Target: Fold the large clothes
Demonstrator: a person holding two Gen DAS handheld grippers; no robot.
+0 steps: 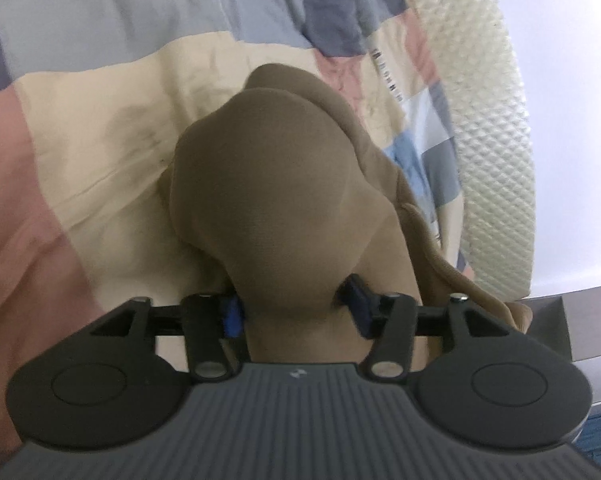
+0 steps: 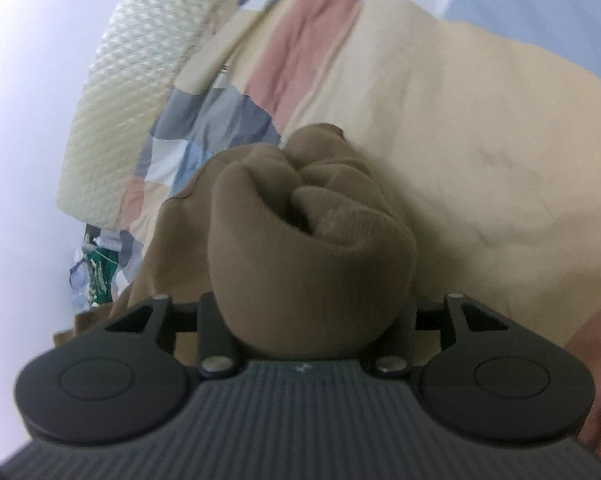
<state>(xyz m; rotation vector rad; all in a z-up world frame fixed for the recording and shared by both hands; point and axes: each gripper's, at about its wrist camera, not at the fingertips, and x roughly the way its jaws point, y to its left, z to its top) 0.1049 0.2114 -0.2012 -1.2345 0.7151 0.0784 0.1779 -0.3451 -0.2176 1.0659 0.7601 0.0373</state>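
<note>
Item: brown garment [image 1: 268, 184], soft knit, bunched. Location: on a patchwork quilt [image 1: 100, 128] spread over a bed, beside a cream quilted mattress edge [image 1: 488, 120].

Left gripper [image 1: 296, 312]: jaws partly apart, a thick wad of the garment between them; whether the pads press on it cannot be told, as the cloth hides them.

Right gripper [image 2: 312, 320]: jaws partly apart, a folded bundle with a ribbed cuff filling the gap; fingertips hidden, grip not confirmed.

Step in hand, as judged: carrying two ends of the garment over the quilt for a fold.

Next move calls for: laying both wads down evenly, edges matched, then drawing clear without dragging cloth.

Containers: none visible; blurred clutter [image 2: 94, 272] beyond the bed edge, contents unreadable.
</note>
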